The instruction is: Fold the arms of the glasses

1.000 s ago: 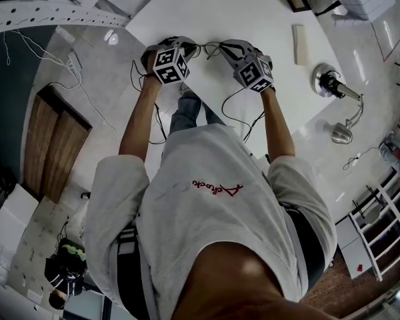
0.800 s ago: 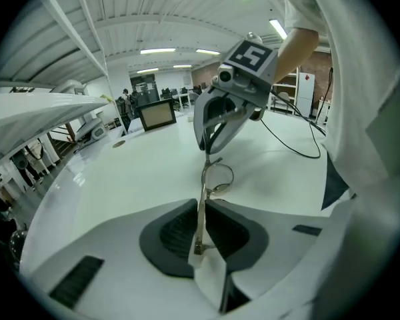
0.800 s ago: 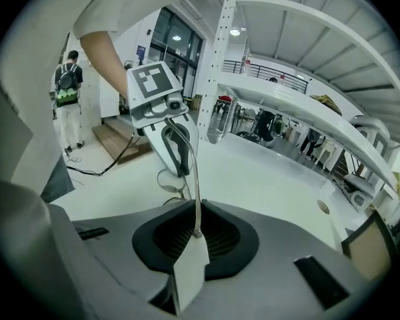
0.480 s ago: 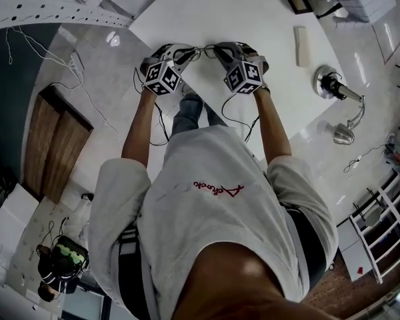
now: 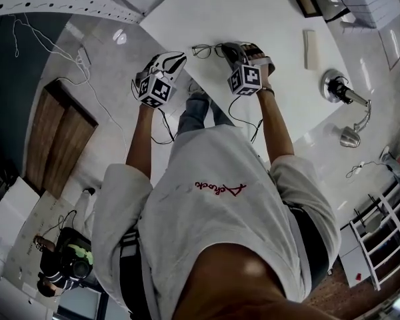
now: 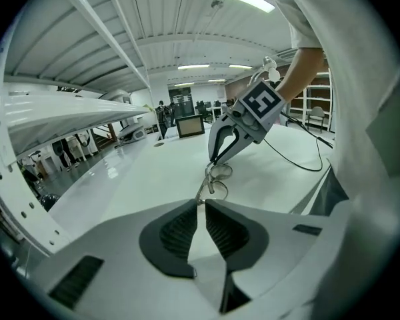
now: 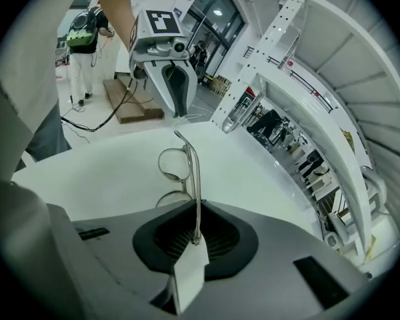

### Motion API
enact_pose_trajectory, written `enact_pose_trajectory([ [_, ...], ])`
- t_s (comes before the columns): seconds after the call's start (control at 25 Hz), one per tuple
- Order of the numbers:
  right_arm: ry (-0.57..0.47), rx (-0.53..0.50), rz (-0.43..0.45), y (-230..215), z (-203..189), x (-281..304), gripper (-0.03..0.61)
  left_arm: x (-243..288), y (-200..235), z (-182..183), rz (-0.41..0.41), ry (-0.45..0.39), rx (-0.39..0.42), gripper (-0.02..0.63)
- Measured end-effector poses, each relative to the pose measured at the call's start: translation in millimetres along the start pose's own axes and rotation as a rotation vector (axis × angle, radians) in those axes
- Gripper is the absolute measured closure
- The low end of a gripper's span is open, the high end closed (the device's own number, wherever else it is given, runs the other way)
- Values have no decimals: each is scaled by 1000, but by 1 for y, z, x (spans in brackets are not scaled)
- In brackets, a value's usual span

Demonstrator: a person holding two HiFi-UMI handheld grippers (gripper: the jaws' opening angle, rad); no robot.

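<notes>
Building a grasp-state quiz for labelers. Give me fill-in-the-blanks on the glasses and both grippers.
1. The right gripper is shut on one ____ of the glasses.
2. Between the jaws of the left gripper there is ____.
3. The table under the glasses is ____ in colour.

Missing words: arm; nothing; white.

Note: the left gripper's jaws have just been opening and nothing is between them.
</notes>
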State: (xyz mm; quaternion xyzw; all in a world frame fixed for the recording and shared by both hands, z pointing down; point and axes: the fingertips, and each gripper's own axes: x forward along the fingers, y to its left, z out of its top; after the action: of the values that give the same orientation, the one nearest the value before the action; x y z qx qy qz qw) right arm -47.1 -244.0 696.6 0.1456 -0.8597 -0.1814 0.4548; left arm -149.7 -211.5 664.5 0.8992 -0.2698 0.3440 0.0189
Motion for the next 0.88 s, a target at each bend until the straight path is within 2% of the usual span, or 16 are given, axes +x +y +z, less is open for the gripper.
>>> enact_pose_trajectory([
  [0.24, 45, -103, -19, 2, -1, 5, 555, -10, -3, -7, 15, -1, -25, 548],
  [0.36, 39, -88, -38, -1, 1, 4, 554, -13, -2, -4, 19, -12, -22, 548],
  [0.52, 39, -50, -74, -10, 2, -2, 462, -14, 2, -2, 23, -15, -4, 548],
  [0.88, 44, 8, -98, -7, 5, -15, 454, -14, 2, 12, 21, -40, 15, 548],
])
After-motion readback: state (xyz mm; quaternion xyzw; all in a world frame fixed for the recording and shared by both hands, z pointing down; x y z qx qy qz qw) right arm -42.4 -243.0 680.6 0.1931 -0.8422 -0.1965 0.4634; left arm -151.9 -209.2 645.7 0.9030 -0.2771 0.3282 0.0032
